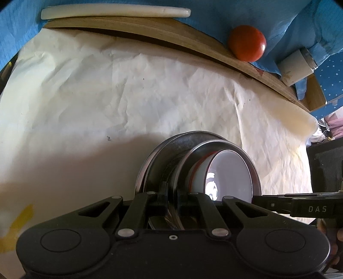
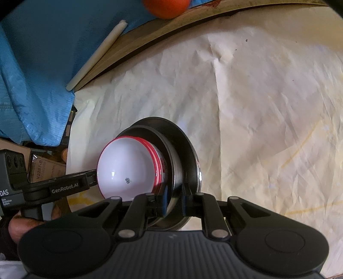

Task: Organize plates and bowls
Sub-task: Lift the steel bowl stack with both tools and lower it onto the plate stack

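Observation:
A nested stack is held between both grippers: a steel plate (image 1: 158, 154), a steel bowl (image 1: 255, 171) and a white bowl with red rim (image 1: 231, 178). My left gripper (image 1: 172, 198) is shut on the rims of the steel plate and bowl from one side. My right gripper (image 2: 174, 200) is shut on the steel rim (image 2: 193, 158) from the opposite side; the white bowl (image 2: 124, 169) faces left there. Each gripper shows in the other's view, the right one (image 1: 300, 207) and the left one (image 2: 64, 184).
Crumpled white paper (image 1: 128, 96) covers the table. A wooden board edge (image 1: 171, 36), a white stick (image 1: 115, 12), a red ball (image 1: 246, 43) and a white roll (image 1: 295, 66) lie on blue cloth (image 1: 214, 12) at the back. Boxes (image 2: 47, 169) stand left.

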`<state>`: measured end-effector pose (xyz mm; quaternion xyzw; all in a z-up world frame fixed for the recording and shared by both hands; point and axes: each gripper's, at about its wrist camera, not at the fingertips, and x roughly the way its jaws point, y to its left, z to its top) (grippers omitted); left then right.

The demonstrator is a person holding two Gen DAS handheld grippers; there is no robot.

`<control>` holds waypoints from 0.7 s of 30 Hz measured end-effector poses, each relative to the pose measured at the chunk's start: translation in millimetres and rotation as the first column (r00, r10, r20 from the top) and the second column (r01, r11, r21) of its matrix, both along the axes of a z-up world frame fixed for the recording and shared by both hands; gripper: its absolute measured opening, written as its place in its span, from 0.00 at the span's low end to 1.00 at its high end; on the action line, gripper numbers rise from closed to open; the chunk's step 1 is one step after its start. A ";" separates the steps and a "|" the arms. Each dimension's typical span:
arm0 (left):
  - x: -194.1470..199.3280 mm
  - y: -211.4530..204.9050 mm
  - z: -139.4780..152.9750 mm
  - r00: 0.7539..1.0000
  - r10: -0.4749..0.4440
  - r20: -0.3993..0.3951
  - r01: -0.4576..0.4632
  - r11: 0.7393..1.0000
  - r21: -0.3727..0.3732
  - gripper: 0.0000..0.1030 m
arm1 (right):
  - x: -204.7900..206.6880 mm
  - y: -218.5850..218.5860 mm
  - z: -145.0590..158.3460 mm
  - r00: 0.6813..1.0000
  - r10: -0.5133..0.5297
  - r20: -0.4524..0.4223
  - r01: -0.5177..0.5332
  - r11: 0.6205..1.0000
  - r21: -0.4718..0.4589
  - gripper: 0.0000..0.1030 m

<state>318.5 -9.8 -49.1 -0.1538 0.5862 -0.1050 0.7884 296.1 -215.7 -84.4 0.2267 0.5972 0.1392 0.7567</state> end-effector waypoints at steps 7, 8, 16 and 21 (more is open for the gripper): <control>0.7 -0.5 -2.0 1.000 0.003 -0.009 -0.003 1.000 -0.001 0.05 | 0.9 0.3 -1.2 1.000 -0.001 -0.004 0.001 1.000 0.000 0.14; 0.9 -0.6 -2.1 1.000 0.003 -0.009 -0.003 1.000 0.000 0.05 | 1.0 0.5 -1.3 1.000 -0.001 -0.004 0.001 1.000 -0.001 0.14; 1.1 -1.7 -1.7 1.000 0.004 -0.012 -0.004 1.000 0.004 0.05 | 1.5 0.2 -1.4 1.000 -0.001 -0.006 0.001 1.000 0.000 0.14; 1.0 0.0 -3.0 1.000 0.009 -0.017 -0.009 1.000 -0.004 0.05 | 1.6 0.6 -1.2 1.000 0.001 -0.005 -0.001 1.000 -0.003 0.15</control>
